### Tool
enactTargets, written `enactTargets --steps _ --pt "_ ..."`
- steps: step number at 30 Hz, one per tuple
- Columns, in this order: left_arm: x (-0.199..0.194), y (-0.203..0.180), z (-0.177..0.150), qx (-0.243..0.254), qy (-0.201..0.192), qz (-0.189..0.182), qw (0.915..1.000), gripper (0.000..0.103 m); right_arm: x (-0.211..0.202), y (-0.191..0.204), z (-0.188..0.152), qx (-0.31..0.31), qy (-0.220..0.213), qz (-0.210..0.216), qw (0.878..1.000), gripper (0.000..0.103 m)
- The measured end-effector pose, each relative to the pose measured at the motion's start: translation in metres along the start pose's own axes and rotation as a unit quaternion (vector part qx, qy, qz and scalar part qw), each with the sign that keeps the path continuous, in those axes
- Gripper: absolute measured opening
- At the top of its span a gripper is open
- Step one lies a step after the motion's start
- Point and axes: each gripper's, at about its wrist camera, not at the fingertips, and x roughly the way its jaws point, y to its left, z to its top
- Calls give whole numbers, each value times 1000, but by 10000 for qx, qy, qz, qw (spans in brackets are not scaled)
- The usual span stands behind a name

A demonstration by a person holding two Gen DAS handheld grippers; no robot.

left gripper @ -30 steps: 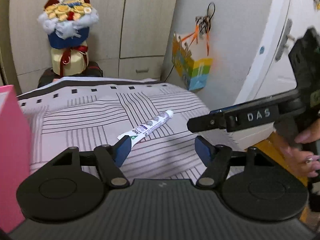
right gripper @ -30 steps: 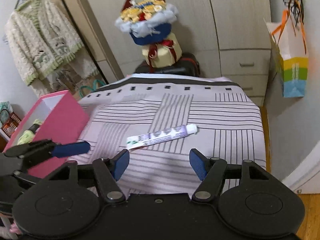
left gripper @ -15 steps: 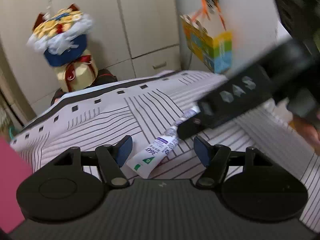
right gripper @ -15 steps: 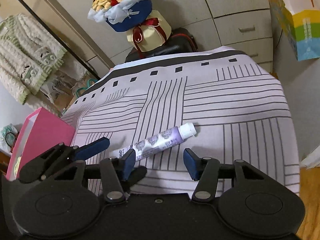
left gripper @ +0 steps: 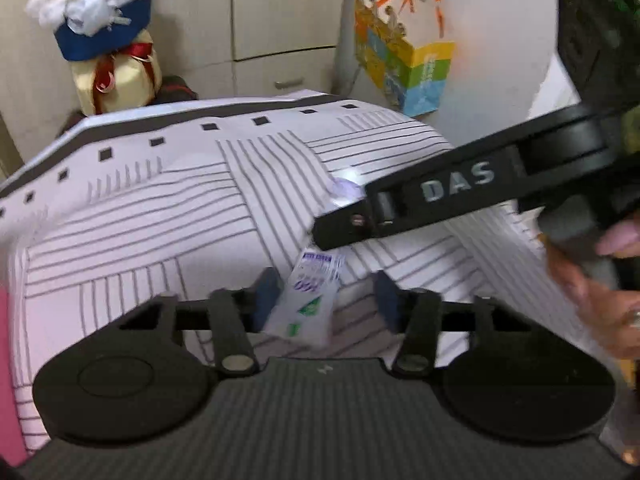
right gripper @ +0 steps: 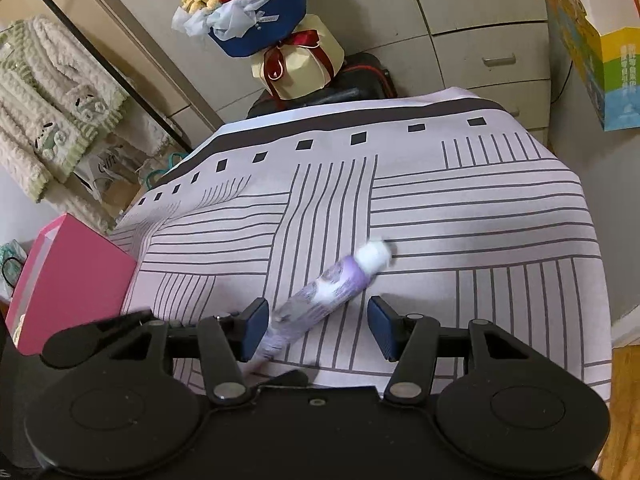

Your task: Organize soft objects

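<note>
A soft purple-and-white tube [right gripper: 320, 300] lies on the striped cloth [right gripper: 460, 220], its white cap [right gripper: 374, 256] pointing away. My right gripper [right gripper: 318, 328] straddles the tube's middle, open, with a gap at the right pad. In the left wrist view the tube's flat printed end [left gripper: 308, 304] sits between the blue pads of my left gripper [left gripper: 326, 298]. Those jaws are closing, with the left pad beside the tube and the right pad still apart from it. The right gripper's black finger [left gripper: 400, 208] crosses above the tube. A pink box [right gripper: 76, 280] stands at the cloth's left edge.
A flower bouquet on a cream gift box [right gripper: 280, 40] stands beyond the far edge, in front of cabinet drawers [right gripper: 492, 60]. A colourful paper bag [left gripper: 408, 68] hangs on the right wall. A knitted cardigan [right gripper: 48, 92] hangs at left. A hand [left gripper: 592, 292] grips the right tool.
Both grippers have come down and forward onto the tube, which now lies between both pairs of pads. The left jaws have narrowed, and the tube has swung to a steeper angle.
</note>
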Motion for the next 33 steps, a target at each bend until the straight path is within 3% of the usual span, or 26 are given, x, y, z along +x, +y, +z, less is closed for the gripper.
enactTargets --steps 2,3,5,7,9,10,11,16,20,28,31,33 --pt "-3 2 0 -134 59 -159 9998 23 2 1 -1 -8 -12 14 10000 61" --pt "-2 5 0 -320 170 -418 9985 16 3 3 -1 -40 -18 6 10000 61" --pt "4 14 -3 -780 365 -903 9922 14 5 7 -1 -119 -33 -43 9999 62" --pt "5 14 -7 -921 327 -904 9911 12 8 11 -1 -233 -65 -111 9996 62" --pt "3 12 -10 -934 247 -844 9917 12 8 16 -4 -449 -133 -291 9985 53" --pt "3 10 -11 -925 220 -825 9920 12 7 19 -7 -613 -171 -464 9969 42" --pt "2 9 -13 -914 194 -814 9923 14 6 18 -9 -694 -209 -568 9958 32" --pt "2 4 -13 -874 59 -765 9932 20 -1 -1 -16 -430 -421 -206 9980 30" --pt "2 -2 -11 -888 -60 -940 9916 47 -5 -19 -16 166 -452 171 9987 27" --pt "1 -13 -16 -934 -326 -890 9911 61 -13 -24 -30 548 -488 589 9956 27" --pt "-4 -13 -20 -1045 -333 -809 9907 54 -20 -23 -35 594 -516 745 9941 26" --pt "-6 -13 -23 -1085 -220 -829 9904 34 -25 -21 -38 623 -542 847 9930 26"
